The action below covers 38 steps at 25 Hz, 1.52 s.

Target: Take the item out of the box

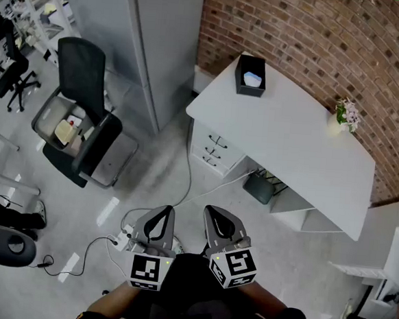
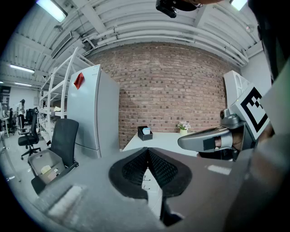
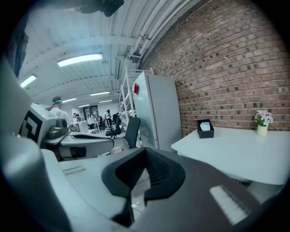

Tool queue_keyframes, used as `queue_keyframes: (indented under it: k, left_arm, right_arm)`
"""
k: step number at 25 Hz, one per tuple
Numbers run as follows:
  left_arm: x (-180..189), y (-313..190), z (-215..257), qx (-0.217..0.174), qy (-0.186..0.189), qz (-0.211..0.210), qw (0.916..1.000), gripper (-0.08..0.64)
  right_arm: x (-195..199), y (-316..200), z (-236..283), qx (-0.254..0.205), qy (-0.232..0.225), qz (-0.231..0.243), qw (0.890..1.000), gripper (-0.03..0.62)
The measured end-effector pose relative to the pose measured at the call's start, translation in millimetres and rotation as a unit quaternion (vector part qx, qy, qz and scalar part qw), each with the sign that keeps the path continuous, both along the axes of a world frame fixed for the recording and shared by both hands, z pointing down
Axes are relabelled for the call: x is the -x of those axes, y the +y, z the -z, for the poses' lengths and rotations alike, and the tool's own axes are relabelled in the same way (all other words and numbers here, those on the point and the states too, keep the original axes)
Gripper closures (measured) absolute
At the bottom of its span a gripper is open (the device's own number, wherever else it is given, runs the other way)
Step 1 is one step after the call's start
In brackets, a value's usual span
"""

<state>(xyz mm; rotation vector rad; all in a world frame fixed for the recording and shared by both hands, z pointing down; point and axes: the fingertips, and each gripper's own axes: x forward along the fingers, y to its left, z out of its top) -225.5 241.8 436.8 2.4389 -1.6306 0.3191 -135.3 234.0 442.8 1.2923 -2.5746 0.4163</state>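
Note:
A small black box point(image 1: 251, 75) stands on the far left corner of a white desk point(image 1: 290, 138) by the brick wall. A pale blue-white item point(image 1: 253, 77) sits inside it. The same box point(image 2: 145, 132) point(image 3: 205, 128) shows far ahead in both gripper views. My left gripper point(image 1: 162, 216) and right gripper point(image 1: 214, 216) are held side by side close to my body, over the floor and well short of the desk. Both have their jaws shut with nothing between them.
A small pot of flowers point(image 1: 344, 117) stands at the desk's far right. A drawer unit point(image 1: 214, 150) sits under the desk. A black office chair point(image 1: 87, 105) with a grey bin point(image 1: 61, 125) stands left, beside a grey cabinet point(image 1: 150, 41). Cables point(image 1: 132, 229) lie on the floor.

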Motion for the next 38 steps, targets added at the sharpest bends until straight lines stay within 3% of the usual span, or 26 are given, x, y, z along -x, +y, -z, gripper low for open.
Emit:
queue_keyframes:
  k: [22, 38]
  left_arm:
    - [6, -12, -4, 0.004, 0.01, -0.002, 0.9999, 0.555]
    - [-78, -100, 20, -0.017, -0.003, 0.0, 0.9999, 0.557]
  right_arm:
    - [-4, -19, 0, 0.009, -0.016, -0.028, 0.999, 0.592]
    - [-77, -108, 22, -0.019, -0.011, -0.005, 1.0, 0.591]
